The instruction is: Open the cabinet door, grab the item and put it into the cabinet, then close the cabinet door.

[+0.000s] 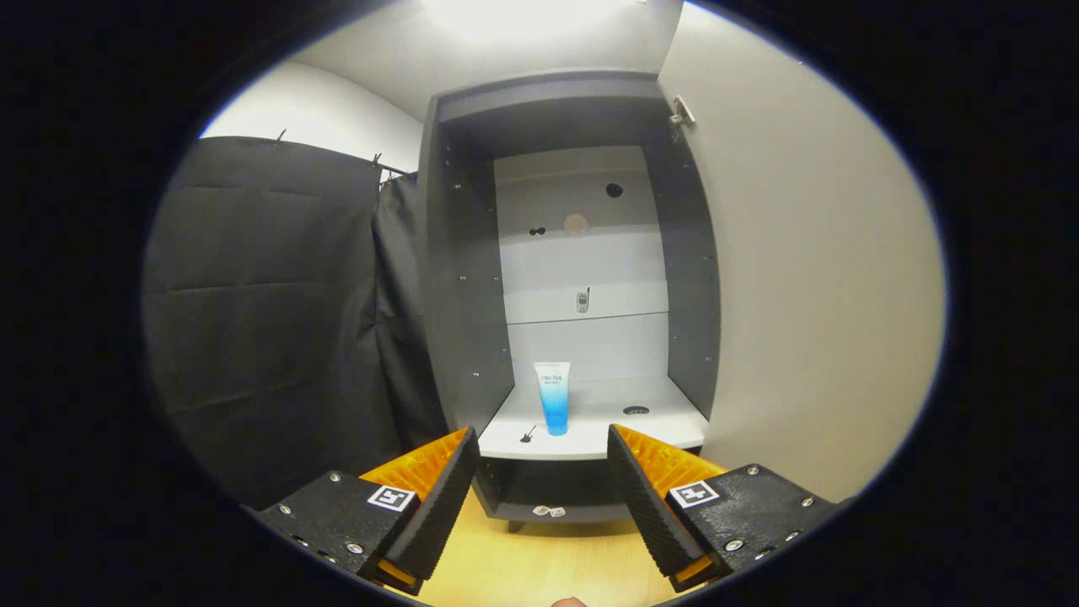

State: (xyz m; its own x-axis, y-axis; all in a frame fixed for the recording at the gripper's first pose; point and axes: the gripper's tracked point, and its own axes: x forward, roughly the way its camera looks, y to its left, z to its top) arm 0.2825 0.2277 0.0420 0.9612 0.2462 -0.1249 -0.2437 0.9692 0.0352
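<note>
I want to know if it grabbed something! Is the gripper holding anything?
No. The gripper is open and empty; the blue-and-white plastic tube stands beyond its fingers on the cabinet's white shelf.

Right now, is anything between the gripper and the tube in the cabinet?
No. In the gripper view the open gripper faces bare white shelf; the tube stands upright beyond its fingers.

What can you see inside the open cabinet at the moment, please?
Inside the cabinet, a tube stands upright on the white shelf, beyond the open, empty hand-held gripper. The dark compartment under that shelf is too shadowed to make out.
</note>
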